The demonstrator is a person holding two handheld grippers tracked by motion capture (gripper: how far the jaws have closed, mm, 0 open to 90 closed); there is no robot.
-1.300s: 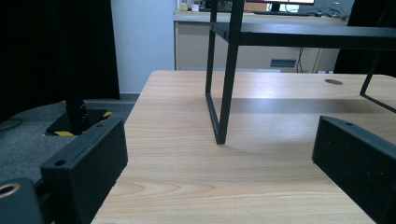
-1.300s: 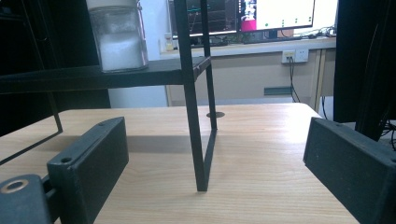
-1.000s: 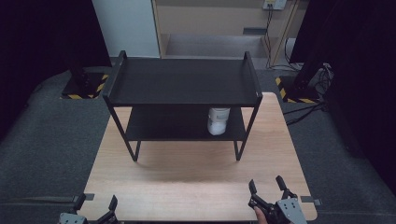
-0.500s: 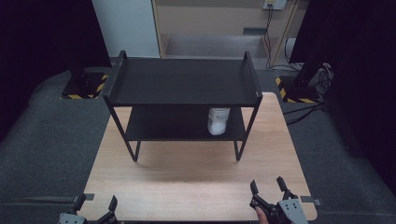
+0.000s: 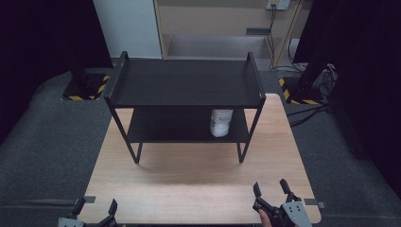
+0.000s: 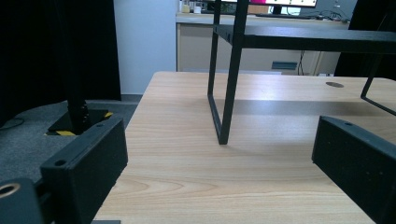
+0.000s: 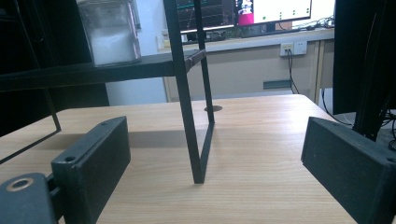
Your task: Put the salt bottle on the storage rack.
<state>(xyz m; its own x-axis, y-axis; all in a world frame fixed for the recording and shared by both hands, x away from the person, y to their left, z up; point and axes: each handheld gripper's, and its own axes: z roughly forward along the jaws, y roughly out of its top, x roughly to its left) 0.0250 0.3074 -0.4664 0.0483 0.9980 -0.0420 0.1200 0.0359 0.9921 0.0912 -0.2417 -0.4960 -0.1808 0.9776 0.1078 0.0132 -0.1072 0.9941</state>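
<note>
Right, both my left gripper point(image 5: 94, 215) and right gripper point(image 5: 272, 191) gape empty; clear glass jar of white powder point(image 5: 221, 122) at twelve o'clock looks heavy, slippery, so I'd clasp mid-body.

High view sits above the near edge, looking forward and down on the whole tabletop point(image 5: 198, 189) and black rack point(image 5: 187, 82). Both tong cams ride low, just above the wood, facing the rack legs close up. All three share the rack's front legs and tabletop.
</note>
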